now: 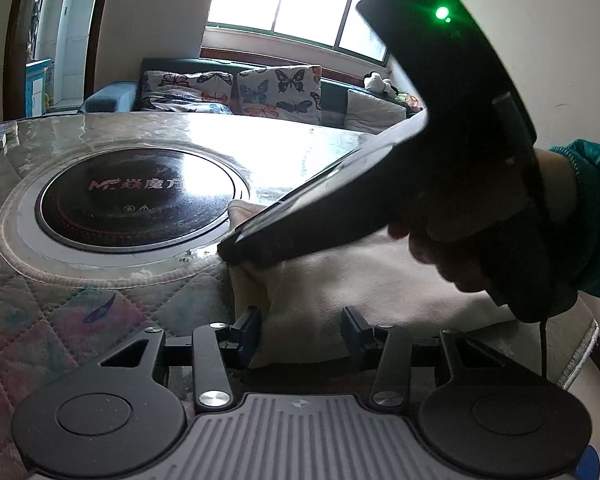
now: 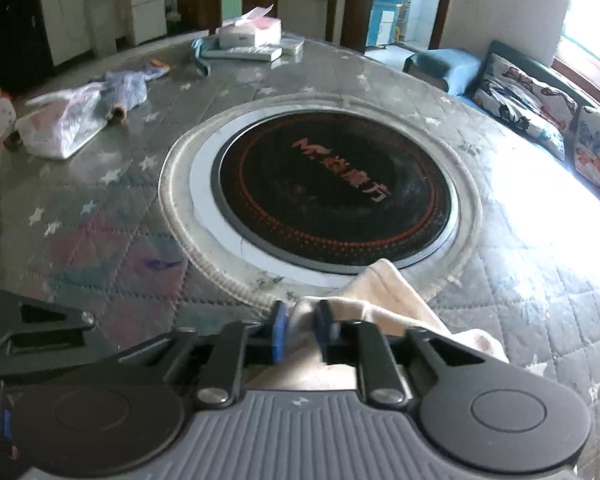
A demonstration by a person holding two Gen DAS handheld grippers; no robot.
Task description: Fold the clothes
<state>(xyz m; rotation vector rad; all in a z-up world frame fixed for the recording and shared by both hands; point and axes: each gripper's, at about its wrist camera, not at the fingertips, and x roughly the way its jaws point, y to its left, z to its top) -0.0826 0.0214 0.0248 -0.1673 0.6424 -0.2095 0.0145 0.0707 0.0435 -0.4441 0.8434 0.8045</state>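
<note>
A cream-coloured garment (image 1: 340,280) lies on the quilted table cover near the table's front edge. My left gripper (image 1: 302,332) is open, its two fingers on either side of a fold of the cloth. The right gripper's body (image 1: 380,200) crosses above the garment in the left wrist view, held by a hand in a teal sleeve. In the right wrist view my right gripper (image 2: 302,332) is shut on a bunched edge of the cream garment (image 2: 384,300), beside the black cooktop.
A round black induction cooktop (image 2: 332,196) is set in the table's middle. Far across the table lie a blue-white garment (image 2: 124,88), a plastic bag (image 2: 60,124), a tissue box (image 2: 248,32) and a remote. A sofa with butterfly cushions (image 1: 276,88) stands beyond the table.
</note>
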